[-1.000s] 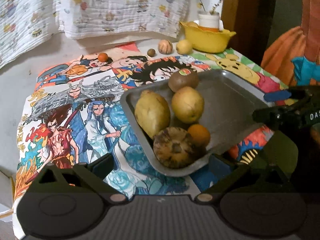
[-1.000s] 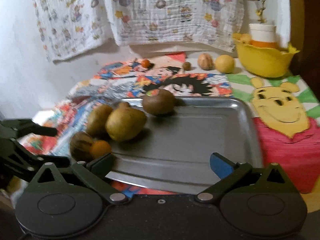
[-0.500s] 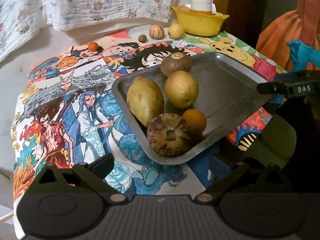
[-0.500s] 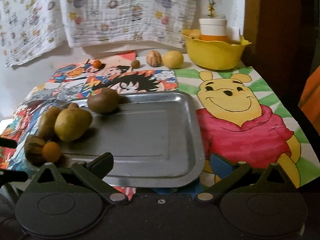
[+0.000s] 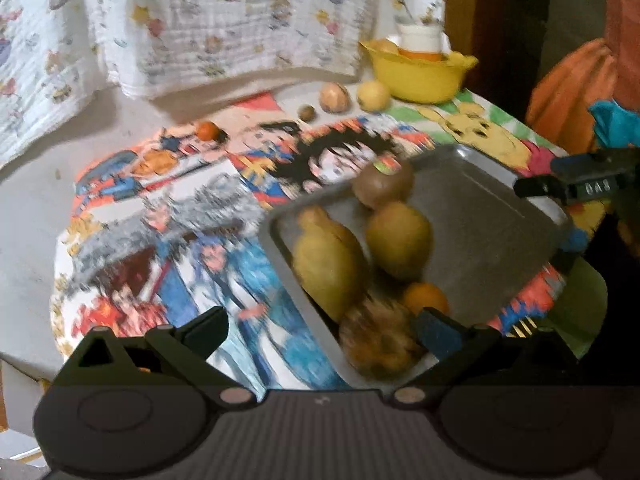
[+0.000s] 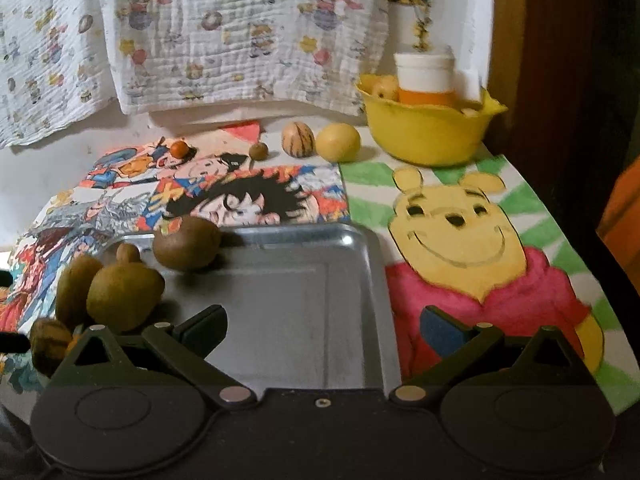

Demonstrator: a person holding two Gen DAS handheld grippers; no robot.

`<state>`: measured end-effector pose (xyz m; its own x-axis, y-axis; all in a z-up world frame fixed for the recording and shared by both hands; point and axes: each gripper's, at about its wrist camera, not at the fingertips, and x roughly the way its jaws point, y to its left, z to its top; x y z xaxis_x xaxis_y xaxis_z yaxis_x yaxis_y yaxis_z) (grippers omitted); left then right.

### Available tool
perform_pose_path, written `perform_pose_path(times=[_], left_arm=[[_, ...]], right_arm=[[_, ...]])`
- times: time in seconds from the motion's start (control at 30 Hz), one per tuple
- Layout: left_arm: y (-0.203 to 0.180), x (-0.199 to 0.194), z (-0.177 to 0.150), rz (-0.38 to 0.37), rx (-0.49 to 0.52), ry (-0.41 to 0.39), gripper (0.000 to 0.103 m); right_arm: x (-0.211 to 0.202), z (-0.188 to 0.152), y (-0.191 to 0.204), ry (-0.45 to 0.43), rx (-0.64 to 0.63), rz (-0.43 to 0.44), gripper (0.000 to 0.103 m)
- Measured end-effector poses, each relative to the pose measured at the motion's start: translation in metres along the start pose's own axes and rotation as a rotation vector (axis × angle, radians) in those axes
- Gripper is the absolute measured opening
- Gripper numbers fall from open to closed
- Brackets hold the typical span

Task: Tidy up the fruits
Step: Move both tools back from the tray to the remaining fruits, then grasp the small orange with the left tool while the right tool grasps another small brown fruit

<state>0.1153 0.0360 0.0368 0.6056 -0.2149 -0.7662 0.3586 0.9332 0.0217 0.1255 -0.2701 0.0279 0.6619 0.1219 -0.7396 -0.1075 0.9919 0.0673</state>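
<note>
Right gripper (image 6: 323, 330) spread wide above metal tray (image 6: 304, 304) | brown fruits (image 6: 124, 296) bunched at tray's left | yellow bowl (image 6: 428, 132) far back

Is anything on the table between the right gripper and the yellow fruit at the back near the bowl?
Nothing stands in the way. The right gripper is open over the tray, whose right part is bare, and beyond its far rim only flat printed cloth leads to the yellow fruit.

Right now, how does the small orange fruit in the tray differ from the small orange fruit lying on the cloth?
The orange fruit in the tray looks bigger and touches other fruit; the orange fruit on the cloth looks smaller and redder, and lies alone near the wall. Both are round, and neither gripper holds either.
</note>
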Motion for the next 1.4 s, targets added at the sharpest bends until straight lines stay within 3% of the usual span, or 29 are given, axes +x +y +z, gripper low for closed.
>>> perform_pose_path(times=[0.23, 0.57, 0.77, 0.9, 1.23, 1.4], left_arm=[[0.041, 0.02, 0.031, 0.075, -0.054, -0.028, 0.102], [0.096, 0.054, 0.081, 0.128, -0.107, -0.069, 0.102], [0.118, 0.081, 0.114, 0.155, -0.07, -0.114, 0.102], [0.131, 0.108, 0.138, 0.144, -0.056, -0.149, 0.102], [0.148, 0.183, 0.172, 0.026, -0.085, -0.139, 0.102], [0.147, 0.211, 0.174, 0.059, -0.056, -0.144, 0.102]], right_arm=[[0.018, 0.042, 0.01, -0.062, -0.025, 0.045, 0.102], [0.057, 0.115, 0.041, -0.043, -0.074, 0.085, 0.102], [0.083, 0.174, 0.046, 0.019, 0.06, 0.21, 0.102], [0.121, 0.204, 0.055, 0.069, 0.138, 0.256, 0.102], [0.217, 0.205, 0.058, 0.162, 0.369, 0.224, 0.101], [0.245, 0.195, 0.054, 0.186, 0.478, 0.159, 0.095]])
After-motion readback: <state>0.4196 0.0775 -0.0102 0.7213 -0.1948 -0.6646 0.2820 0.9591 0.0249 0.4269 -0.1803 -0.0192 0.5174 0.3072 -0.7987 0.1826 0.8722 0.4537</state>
